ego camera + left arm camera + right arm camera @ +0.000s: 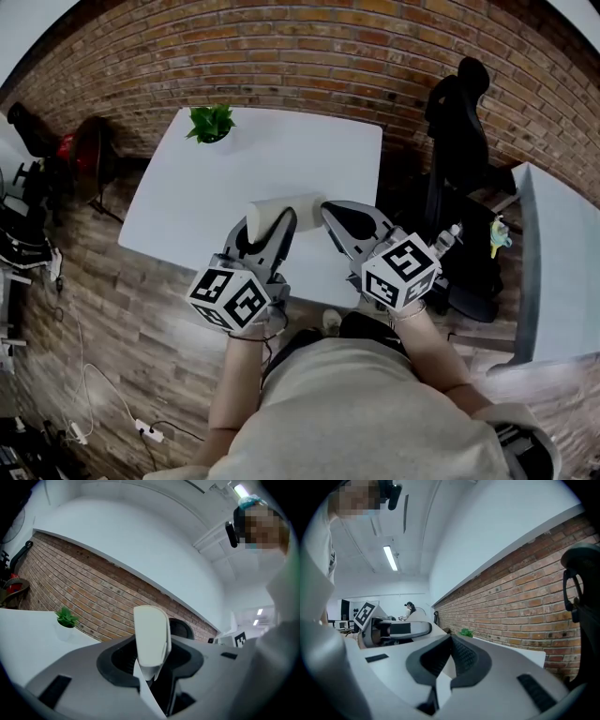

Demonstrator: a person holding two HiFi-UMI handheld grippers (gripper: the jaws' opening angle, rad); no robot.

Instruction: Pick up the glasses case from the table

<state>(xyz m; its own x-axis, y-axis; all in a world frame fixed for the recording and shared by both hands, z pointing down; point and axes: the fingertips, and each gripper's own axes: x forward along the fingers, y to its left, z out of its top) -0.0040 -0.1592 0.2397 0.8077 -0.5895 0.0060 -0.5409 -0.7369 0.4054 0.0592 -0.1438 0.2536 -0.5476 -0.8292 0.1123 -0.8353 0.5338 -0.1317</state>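
The glasses case (284, 210) is a white, rounded hard case, lifted above the white table (187, 206). My left gripper (274, 228) is shut on its left part. In the left gripper view the case (151, 634) stands on end between the dark pads of the left gripper (151, 667). My right gripper (335, 215) sits just right of the case with its jaws shut and nothing between them. The right gripper view shows the right gripper (451, 641) with its pads pressed together, and the left gripper's marker cube (365, 613) to the left.
A small green plant (210, 125) in a white pot stands at the table's far left corner. A black office chair (459, 122) is by the brick wall on the right, beside a second pale table (562, 272). Cables (94, 394) lie on the wood floor.
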